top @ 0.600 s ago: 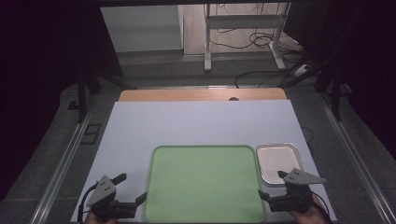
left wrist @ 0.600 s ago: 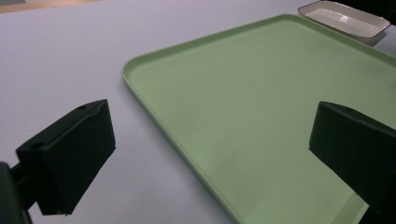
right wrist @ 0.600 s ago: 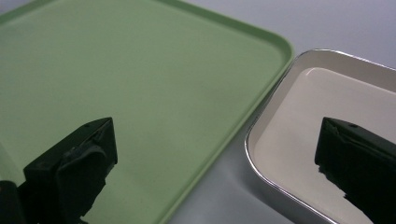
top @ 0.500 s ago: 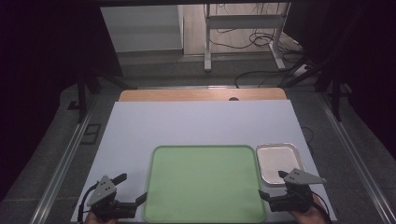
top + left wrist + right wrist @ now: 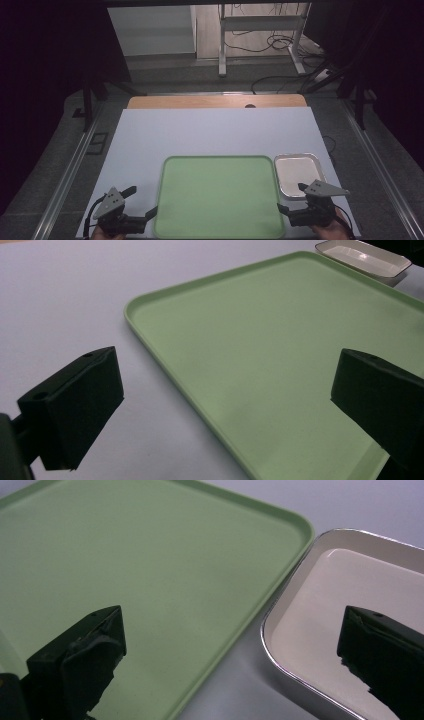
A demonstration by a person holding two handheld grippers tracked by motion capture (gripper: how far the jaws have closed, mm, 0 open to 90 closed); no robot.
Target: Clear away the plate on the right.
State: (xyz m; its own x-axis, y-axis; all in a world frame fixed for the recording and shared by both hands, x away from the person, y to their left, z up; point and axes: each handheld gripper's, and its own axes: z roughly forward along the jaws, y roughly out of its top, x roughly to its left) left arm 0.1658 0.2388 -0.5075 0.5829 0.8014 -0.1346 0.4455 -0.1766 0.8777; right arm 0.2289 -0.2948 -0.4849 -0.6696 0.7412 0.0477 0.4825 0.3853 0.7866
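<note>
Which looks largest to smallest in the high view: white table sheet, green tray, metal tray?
1. white table sheet
2. green tray, covering much of the sheet's near half
3. metal tray, clearly smallest, beside the green tray's right edge

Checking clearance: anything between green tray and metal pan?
Nothing: right gripper view shows a bare strip of white tabletop between green tray and metal pan.

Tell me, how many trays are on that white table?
2: a large flat green plastic tray near the front middle, and a small shiny metal tray just beside its right edge. Both look empty.
</note>
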